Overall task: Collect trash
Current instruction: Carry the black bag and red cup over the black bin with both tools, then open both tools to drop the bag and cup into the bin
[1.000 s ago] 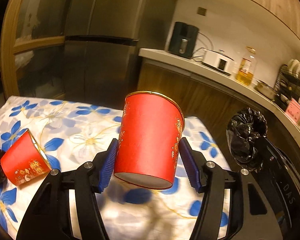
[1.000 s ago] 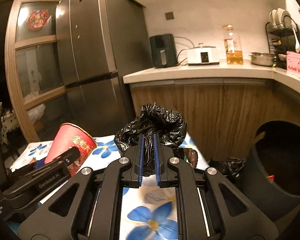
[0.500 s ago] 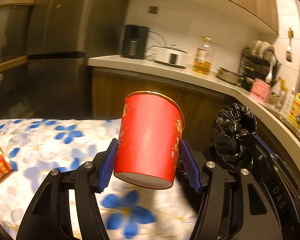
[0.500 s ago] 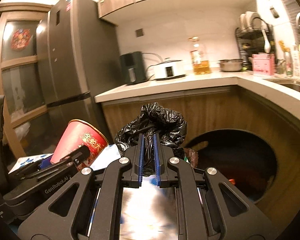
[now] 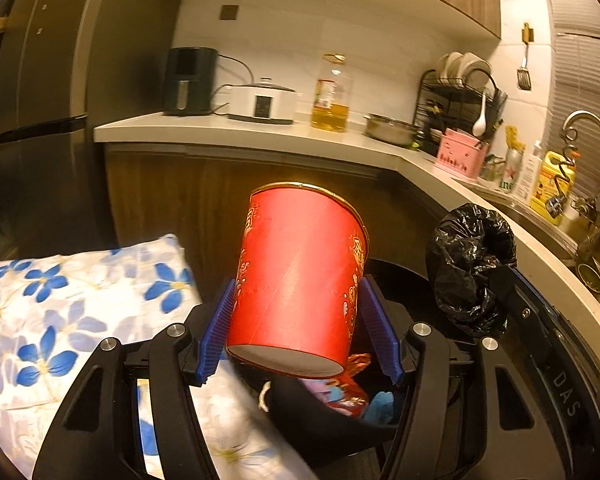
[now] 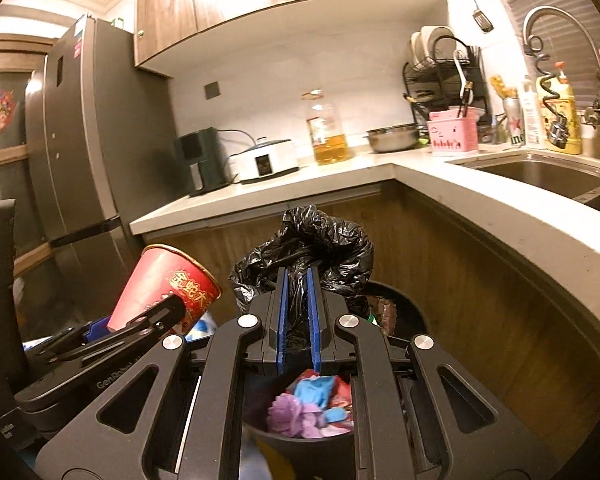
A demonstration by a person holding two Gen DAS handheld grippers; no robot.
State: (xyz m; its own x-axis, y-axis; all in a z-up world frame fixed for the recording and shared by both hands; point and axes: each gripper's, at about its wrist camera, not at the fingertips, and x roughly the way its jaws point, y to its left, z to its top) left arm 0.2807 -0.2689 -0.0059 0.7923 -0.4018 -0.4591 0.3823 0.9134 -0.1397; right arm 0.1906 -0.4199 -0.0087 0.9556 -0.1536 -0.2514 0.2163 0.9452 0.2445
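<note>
My left gripper [image 5: 300, 320] is shut on a red paper cup [image 5: 300, 280] with gold print, held tilted above the open dark trash bin [image 5: 340, 436]. The cup also shows in the right wrist view [image 6: 164, 288]. My right gripper [image 6: 298, 316] is shut on a crumpled black plastic bag [image 6: 312, 248], also held over the bin [image 6: 300, 440]. The bag shows at the right in the left wrist view [image 5: 472, 268]. Colourful wrappers [image 6: 312, 404] lie inside the bin.
A table with a blue-flower cloth [image 5: 60, 312] stands left of the bin. A wooden kitchen counter [image 6: 480, 200] curves behind and to the right, with a sink [image 6: 540, 172], appliances and an oil bottle [image 5: 332, 96]. A fridge [image 6: 84, 160] stands at the left.
Both grippers have swung right, away from the table and over the bin, still holding the cup and the bag. The second red cup on the table has left view.
</note>
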